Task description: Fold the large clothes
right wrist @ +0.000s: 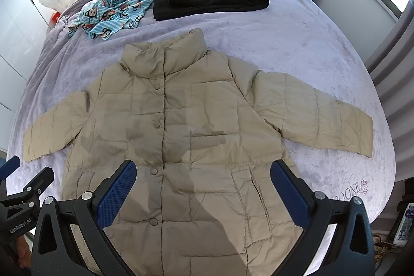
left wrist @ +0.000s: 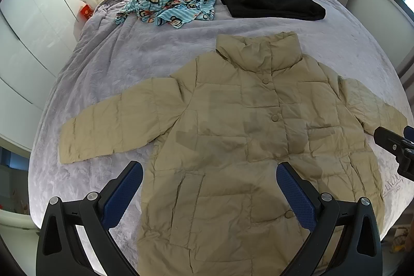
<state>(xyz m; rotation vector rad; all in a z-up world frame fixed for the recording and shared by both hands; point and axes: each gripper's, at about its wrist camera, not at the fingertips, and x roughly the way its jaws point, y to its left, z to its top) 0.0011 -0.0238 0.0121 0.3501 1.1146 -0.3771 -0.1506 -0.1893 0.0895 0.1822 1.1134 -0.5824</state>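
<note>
jacket first: the beige quilted snap-front puffer jacket (left wrist: 240,126) lies flat and face up on the lilac plush bed cover (left wrist: 108,64), collar at 12 o'clock, both sleeves spread wide. i judge folding has not begun. my left gripper (left wrist: 209,188) and right gripper (right wrist: 203,185) hover over the hem, jaws apart and empty. next i'd take a sleeve cuff, at 9 or 3 o'clock, and bring it across the chest. beyond the collar sit a folded black fleece garment (left wrist: 271,1) and a crumpled blue monkey-print cloth (left wrist: 170,1), well clear.
</note>
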